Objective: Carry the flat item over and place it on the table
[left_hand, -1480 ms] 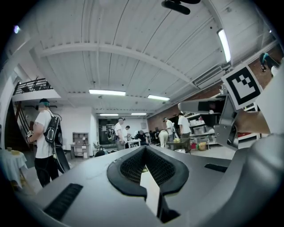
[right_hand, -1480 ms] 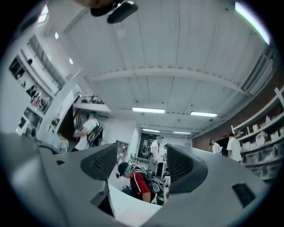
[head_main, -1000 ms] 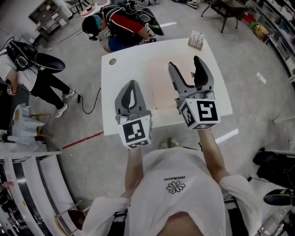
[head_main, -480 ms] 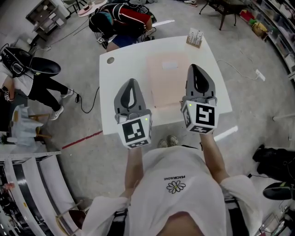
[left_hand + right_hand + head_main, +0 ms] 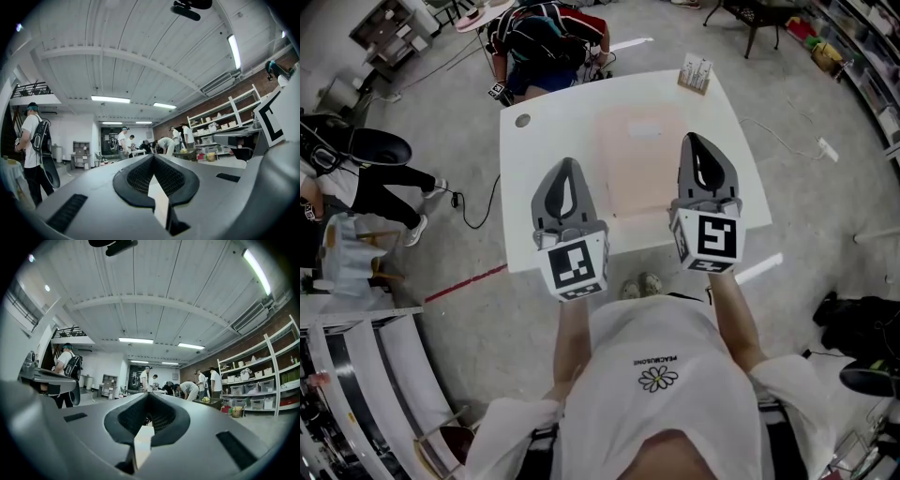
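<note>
A pale pink flat sheet (image 5: 639,155) lies on the white table (image 5: 546,150), near its middle, and no gripper touches it. My left gripper (image 5: 569,169) hangs over the table's near left part, jaws shut and empty. My right gripper (image 5: 695,142) hangs over the sheet's right edge, also shut with nothing in it. The left gripper view shows that gripper's (image 5: 153,157) jaws closed tip to tip. So does the right gripper view for its own gripper (image 5: 147,394). Both point level into the room, so neither view shows the table or the sheet.
A small card holder (image 5: 697,75) stands at the table's far right corner, and a round hole (image 5: 522,120) is at the far left. A person (image 5: 546,37) crouches beyond the far edge, another (image 5: 352,164) stands left. A cable (image 5: 478,211) trails on the floor.
My right gripper's jaws stood wide open a second ago and are now shut on nothing; it has sunk a little. The left gripper has not moved. The person beyond the table has shifted.
</note>
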A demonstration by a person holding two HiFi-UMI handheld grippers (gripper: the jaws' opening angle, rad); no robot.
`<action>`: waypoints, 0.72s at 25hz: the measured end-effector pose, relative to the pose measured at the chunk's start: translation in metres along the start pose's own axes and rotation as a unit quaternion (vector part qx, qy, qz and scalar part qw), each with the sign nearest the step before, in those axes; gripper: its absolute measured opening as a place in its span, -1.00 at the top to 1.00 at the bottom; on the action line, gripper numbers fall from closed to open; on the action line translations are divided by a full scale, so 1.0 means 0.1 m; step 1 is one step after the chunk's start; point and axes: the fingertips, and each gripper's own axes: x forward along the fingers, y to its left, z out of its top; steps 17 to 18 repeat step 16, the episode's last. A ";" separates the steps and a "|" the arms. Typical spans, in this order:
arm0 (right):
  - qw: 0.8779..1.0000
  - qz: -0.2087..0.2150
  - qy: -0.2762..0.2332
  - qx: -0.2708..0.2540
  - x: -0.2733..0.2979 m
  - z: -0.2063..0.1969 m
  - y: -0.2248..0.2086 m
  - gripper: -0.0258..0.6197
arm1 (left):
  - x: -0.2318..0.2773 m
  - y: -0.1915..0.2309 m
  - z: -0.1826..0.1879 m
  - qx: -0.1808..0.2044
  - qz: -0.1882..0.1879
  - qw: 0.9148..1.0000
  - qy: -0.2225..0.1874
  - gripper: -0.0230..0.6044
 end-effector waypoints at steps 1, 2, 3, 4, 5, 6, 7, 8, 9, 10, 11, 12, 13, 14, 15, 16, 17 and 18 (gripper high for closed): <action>1.000 0.000 0.001 -0.002 0.00 -0.01 0.00 0.89 | 0.00 0.00 0.00 0.000 0.000 1.000 0.000 0.88; 1.000 0.000 0.002 -0.005 0.00 -0.02 -0.01 0.89 | 0.01 0.00 0.00 0.000 0.000 1.000 0.000 0.88; 1.000 0.000 0.004 -0.006 0.00 -0.03 -0.01 0.89 | 0.01 0.00 0.00 0.000 0.000 1.000 0.000 0.88; 1.000 0.001 0.005 -0.007 0.00 -0.04 -0.01 0.89 | 0.01 0.00 0.00 -0.001 0.001 1.000 0.001 0.88; 1.000 0.001 0.007 -0.007 0.00 -0.05 -0.02 0.89 | 0.02 0.01 0.00 -0.001 0.002 1.000 0.001 0.88; 1.000 0.000 0.008 -0.008 0.00 -0.05 -0.02 0.89 | 0.02 0.01 0.00 -0.002 0.003 1.000 0.001 0.88; 1.000 0.000 0.009 -0.008 0.00 -0.06 -0.03 0.89 | 0.02 0.02 -0.01 -0.002 0.004 1.000 0.001 0.88; 1.000 -0.001 0.009 -0.009 0.01 -0.06 -0.04 0.89 | 0.03 0.02 -0.01 -0.002 0.005 1.000 0.001 0.88; 1.000 -0.001 0.009 -0.009 0.01 -0.06 -0.05 0.89 | 0.03 0.03 -0.02 -0.002 0.005 1.000 0.001 0.88; 1.000 -0.002 0.009 -0.010 0.01 -0.06 -0.05 0.89 | 0.04 0.03 -0.02 -0.002 0.005 1.000 0.001 0.88; 1.000 -0.002 0.009 -0.011 0.01 -0.06 -0.06 0.89 | 0.04 0.03 -0.02 -0.002 0.006 1.000 0.001 0.88; 1.000 -0.002 0.010 -0.011 0.02 -0.06 -0.07 0.89 | 0.04 0.03 -0.02 -0.002 0.005 1.000 0.002 0.88; 1.000 -0.002 0.011 -0.012 0.01 -0.07 -0.07 0.89 | 0.04 0.03 -0.02 -0.001 0.005 1.000 0.002 0.88; 1.000 -0.002 0.012 -0.012 0.01 -0.07 -0.07 0.89 | 0.04 0.02 -0.02 0.000 0.005 1.000 0.003 0.88; 1.000 -0.002 0.013 -0.012 0.01 -0.08 -0.08 0.89 | 0.04 0.02 -0.02 0.002 0.004 1.000 0.003 0.88; 1.000 -0.002 0.013 -0.012 0.01 -0.08 -0.08 0.89 | 0.04 0.02 -0.02 0.003 0.004 1.000 0.004 0.88; 1.000 -0.002 0.013 -0.012 0.01 -0.08 -0.08 0.89 | 0.04 0.02 -0.02 0.003 0.004 1.000 0.004 0.88; 1.000 -0.002 0.013 -0.012 0.01 -0.08 -0.08 0.89 | 0.04 0.02 -0.02 0.003 0.004 1.000 0.004 0.88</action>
